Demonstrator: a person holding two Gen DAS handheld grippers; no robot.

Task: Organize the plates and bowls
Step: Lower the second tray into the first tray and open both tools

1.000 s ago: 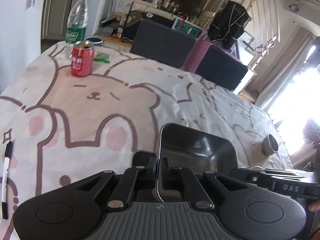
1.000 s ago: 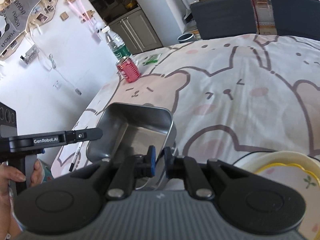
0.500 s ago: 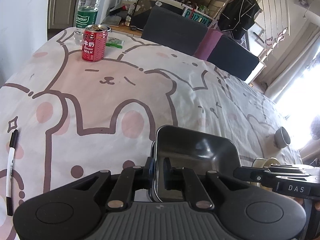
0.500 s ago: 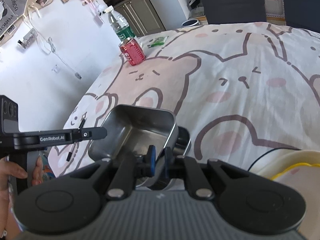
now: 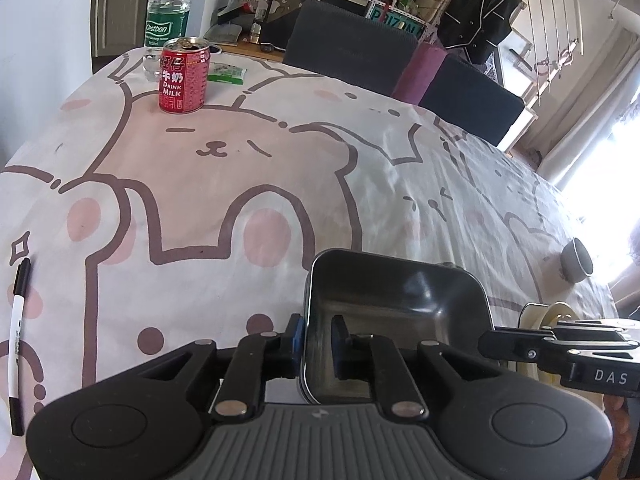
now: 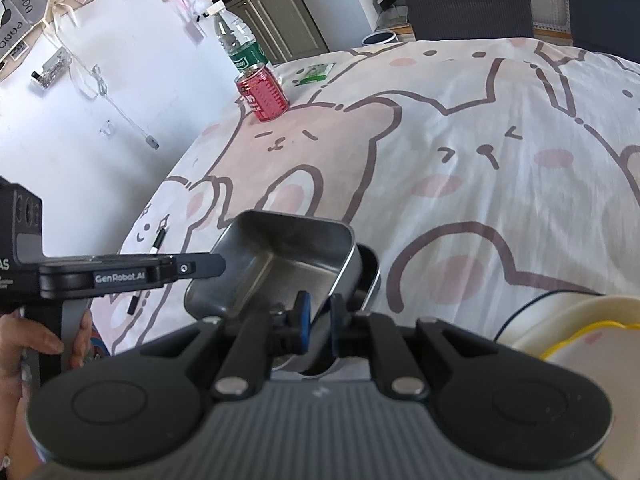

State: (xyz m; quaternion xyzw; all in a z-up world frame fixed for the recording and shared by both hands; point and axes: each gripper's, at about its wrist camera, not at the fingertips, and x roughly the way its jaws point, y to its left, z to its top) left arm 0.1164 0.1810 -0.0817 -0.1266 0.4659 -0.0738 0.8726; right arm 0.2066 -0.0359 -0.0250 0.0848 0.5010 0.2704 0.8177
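Two grippers straddle opposite walls of one steel tray (image 5: 394,304): the left gripper (image 5: 318,340) and the right gripper (image 6: 318,322), both with jaws opening, pads off the metal. It sits nested in another tray (image 6: 370,276) on the surface (image 5: 240,184); farther off stands a red can (image 5: 183,76).

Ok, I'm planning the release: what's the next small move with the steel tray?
Probably finish opening and back both off: the steel tray already sits in the lower tray, and left gripper and right gripper jaws are opening around its rim.
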